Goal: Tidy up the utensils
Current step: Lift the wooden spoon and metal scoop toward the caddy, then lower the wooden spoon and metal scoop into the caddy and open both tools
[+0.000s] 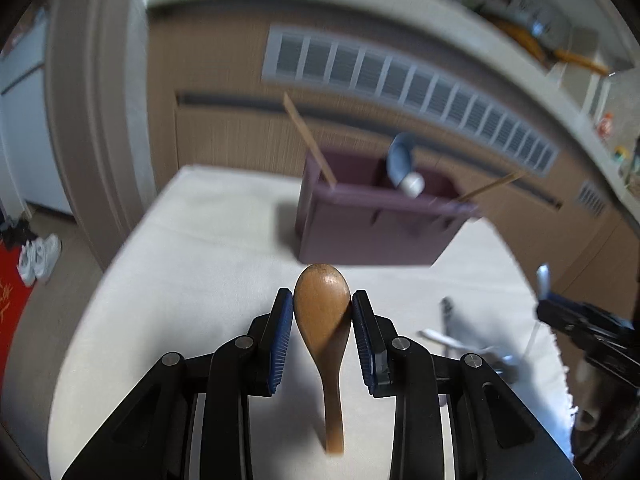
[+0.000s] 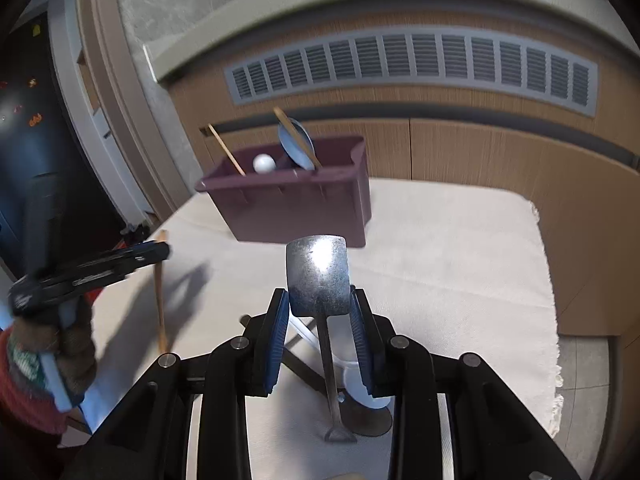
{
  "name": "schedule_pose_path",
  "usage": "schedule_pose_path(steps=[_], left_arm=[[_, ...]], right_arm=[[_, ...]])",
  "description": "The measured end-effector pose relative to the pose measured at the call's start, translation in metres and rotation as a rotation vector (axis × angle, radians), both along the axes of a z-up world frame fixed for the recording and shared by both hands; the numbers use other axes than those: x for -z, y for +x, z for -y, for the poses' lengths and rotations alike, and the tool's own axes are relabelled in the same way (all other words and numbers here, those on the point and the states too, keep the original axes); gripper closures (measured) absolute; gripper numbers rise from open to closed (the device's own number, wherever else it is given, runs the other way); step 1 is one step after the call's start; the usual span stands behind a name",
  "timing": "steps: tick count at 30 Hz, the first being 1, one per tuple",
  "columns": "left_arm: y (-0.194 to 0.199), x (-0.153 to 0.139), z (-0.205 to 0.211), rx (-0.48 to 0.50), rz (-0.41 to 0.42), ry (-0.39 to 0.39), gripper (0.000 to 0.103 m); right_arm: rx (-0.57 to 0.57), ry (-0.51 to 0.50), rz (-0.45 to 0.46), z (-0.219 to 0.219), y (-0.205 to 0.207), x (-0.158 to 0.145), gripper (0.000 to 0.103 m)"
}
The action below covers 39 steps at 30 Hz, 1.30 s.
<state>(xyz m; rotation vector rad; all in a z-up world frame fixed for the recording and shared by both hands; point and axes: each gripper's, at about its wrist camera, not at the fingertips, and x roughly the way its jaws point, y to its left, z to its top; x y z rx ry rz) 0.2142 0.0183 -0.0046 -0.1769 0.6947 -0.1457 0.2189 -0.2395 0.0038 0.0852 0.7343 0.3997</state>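
My left gripper (image 1: 322,308) is shut on a wooden spoon (image 1: 323,312), bowl forward, handle hanging toward the camera, above the table. My right gripper (image 2: 319,304) is shut on a metal square-bowled spoon (image 2: 318,280), held above the table. A dark maroon utensil holder (image 1: 372,224) stands ahead, also in the right wrist view (image 2: 296,204). It holds chopsticks (image 2: 227,150), a blue spoon (image 2: 296,144) and a white spoon end (image 2: 264,163). The left gripper shows at the left of the right wrist view (image 2: 160,250).
A cream cloth (image 1: 208,240) covers the table. Loose utensils lie on it under the right gripper: a white spoon (image 2: 360,384) and dark-handled pieces (image 2: 304,368). A wooden cabinet with a vent grille (image 2: 412,64) stands behind. The table's right edge (image 2: 556,320) is fringed.
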Motion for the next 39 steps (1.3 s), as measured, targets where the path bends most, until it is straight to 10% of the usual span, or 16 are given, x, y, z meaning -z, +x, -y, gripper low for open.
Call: schedule_pose_path(steps=[10, 12, 18, 23, 33, 39], left_arm=[[-0.026, -0.029, 0.002, 0.039, 0.097, 0.002, 0.072], [-0.024, -0.031, 0.004, 0.045, 0.109, 0.002, 0.072], [-0.029, -0.040, 0.003, 0.046, 0.127, 0.011, 0.072], [-0.029, -0.038, 0.000, 0.033, 0.118, 0.011, 0.072], [-0.024, -0.023, -0.029, -0.036, 0.076, -0.003, 0.072], [-0.021, -0.014, -0.047, -0.059, 0.048, -0.024, 0.072]], right_arm=[[-0.006, -0.003, 0.066, -0.008, -0.016, -0.024, 0.075], [-0.011, -0.010, 0.085, -0.010, -0.021, -0.031, 0.093], [-0.027, -0.033, 0.101, -0.014, -0.022, -0.039, 0.096], [-0.106, -0.066, -0.029, -0.023, -0.009, -0.015, 0.066], [-0.435, -0.220, -0.121, -0.109, 0.044, 0.041, 0.066], [-0.431, -0.289, -0.190, -0.153, 0.089, 0.071, 0.066]])
